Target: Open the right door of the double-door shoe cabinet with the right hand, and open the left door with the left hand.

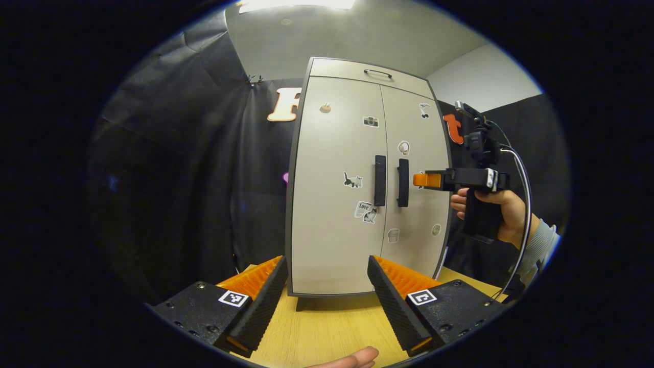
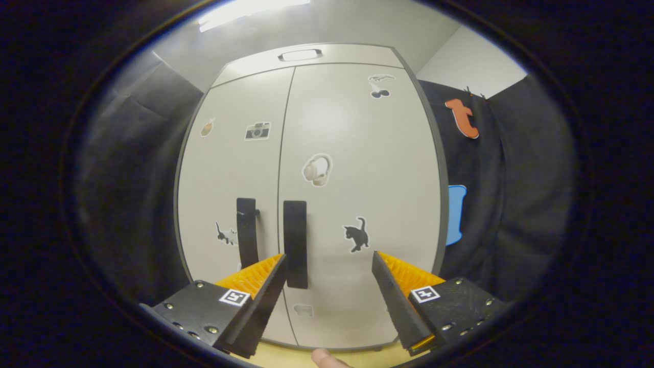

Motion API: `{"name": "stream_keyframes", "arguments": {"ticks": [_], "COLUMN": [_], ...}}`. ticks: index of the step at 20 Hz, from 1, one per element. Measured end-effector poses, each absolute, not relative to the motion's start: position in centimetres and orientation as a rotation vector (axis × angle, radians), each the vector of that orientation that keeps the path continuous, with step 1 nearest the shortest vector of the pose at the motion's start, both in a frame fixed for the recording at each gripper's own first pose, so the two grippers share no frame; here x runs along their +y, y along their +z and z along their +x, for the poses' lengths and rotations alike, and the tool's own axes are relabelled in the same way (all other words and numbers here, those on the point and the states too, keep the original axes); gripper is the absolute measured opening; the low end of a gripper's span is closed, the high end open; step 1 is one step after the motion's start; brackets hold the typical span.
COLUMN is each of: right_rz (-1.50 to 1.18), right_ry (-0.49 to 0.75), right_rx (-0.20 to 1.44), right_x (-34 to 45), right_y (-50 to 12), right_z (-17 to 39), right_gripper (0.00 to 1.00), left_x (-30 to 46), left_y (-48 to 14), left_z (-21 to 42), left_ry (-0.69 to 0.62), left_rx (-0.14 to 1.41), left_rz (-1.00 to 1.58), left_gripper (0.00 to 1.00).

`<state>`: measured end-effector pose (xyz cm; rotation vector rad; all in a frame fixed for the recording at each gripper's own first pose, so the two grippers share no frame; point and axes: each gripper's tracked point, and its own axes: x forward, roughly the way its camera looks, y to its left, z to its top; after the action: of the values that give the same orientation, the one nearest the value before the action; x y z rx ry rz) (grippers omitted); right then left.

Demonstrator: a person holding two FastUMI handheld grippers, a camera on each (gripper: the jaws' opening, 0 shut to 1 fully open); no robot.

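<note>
A beige double-door shoe cabinet [image 1: 337, 214] stands on the wooden table, both doors closed. Two black vertical handles sit side by side at the middle seam: the left door's handle [image 1: 379, 180] and the right door's handle [image 1: 403, 182]. My left gripper [image 1: 327, 299] is open, low and well back from the cabinet. In the left gripper view my right gripper [image 1: 427, 179] is held by a hand just right of the right handle. In the right gripper view my right gripper [image 2: 327, 291] is open close to the right door [image 2: 357, 204], its left finger by the right handle [image 2: 296, 244], beside the left handle [image 2: 247, 233].
The wooden table [image 1: 327, 332] runs under the cabinet toward me. Black cloth walls close in on both sides of the cabinet. A drawer with a handle [image 1: 378, 73] tops the cabinet. Stickers dot both doors. A fingertip [image 1: 352, 359] shows at the bottom edge.
</note>
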<state>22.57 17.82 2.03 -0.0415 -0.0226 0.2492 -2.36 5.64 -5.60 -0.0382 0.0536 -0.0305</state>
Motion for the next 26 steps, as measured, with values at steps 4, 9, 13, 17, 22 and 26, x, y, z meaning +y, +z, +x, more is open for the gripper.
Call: {"name": "stream_keyframes", "arguments": {"ticks": [4, 9, 13, 17, 22, 26], "right_rz": [-0.065, -0.132, -0.089, -0.092, -0.071, -0.045], "right_ry": [0.282, 0.191, 0.144, 0.156, 0.144, 0.223], "right_rx": [-0.033, 0.030, 0.038, 0.060, 0.074, 0.103], "right_x": [21.3, 22.0, 21.5, 21.9, 21.8, 21.6], "right_y": [2.0, -0.1, 0.1, -0.3, -0.5, -0.4], "right_z": [24.7, 27.3, 27.5, 27.1, 27.1, 26.2], "right_gripper": [0.98, 0.92, 0.85, 0.46, 0.17, 0.18], "left_x": [6.7, 7.0, 6.4, 6.5, 7.3, 8.4], "left_y": [-5.9, -6.7, -5.8, -4.8, -5.0, -4.7], "left_z": [-3.2, -4.1, -5.2, -5.8, -5.8, -5.4], "left_ry": [-0.033, -0.051, -0.087, -0.084, -0.036, 0.019], "left_rx": [0.038, 0.052, 0.015, -0.017, 0.006, 0.024], "left_rz": [-0.043, -0.017, -0.007, 0.007, 0.008, 0.016], "left_gripper": [0.98, 0.97, 0.97, 0.97, 0.97, 0.97]}}
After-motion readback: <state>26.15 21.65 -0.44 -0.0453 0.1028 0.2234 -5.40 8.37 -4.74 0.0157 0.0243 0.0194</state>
